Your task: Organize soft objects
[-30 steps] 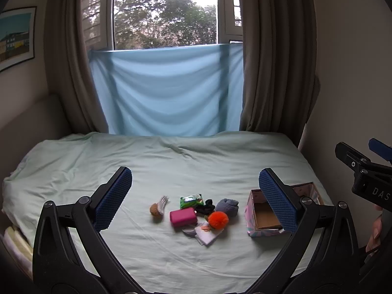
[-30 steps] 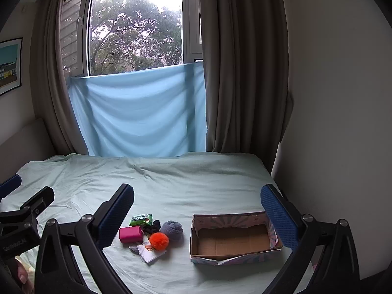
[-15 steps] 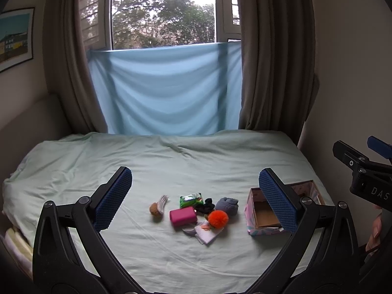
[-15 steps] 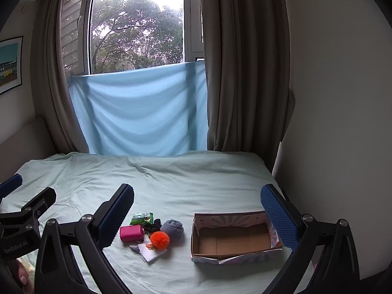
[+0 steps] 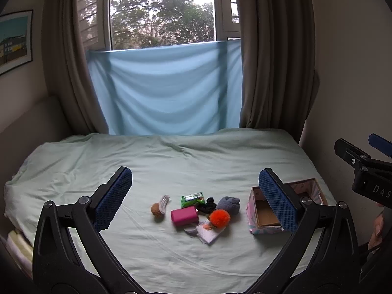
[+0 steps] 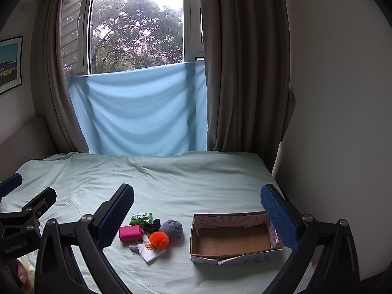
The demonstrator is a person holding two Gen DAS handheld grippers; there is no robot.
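Not yet begun: left gripper (image 5: pixel 195 194) and right gripper (image 6: pixel 197 212) spread wide, empty. Fluffy orange pompom (image 6: pixel 159 239) heaped left of open cardboard box (image 6: pixel 234 241). Next: reach, pinch, drop inside.

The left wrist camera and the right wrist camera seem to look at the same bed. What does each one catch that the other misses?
Only the left wrist view shows the small brown tuft with pale strands; in the right view a finger hides that spot. Only the right wrist view shows the cardboard box whole, with nothing inside. Both show the pink pouch, orange pom-pom, grey rolled sock, green packet and bed.
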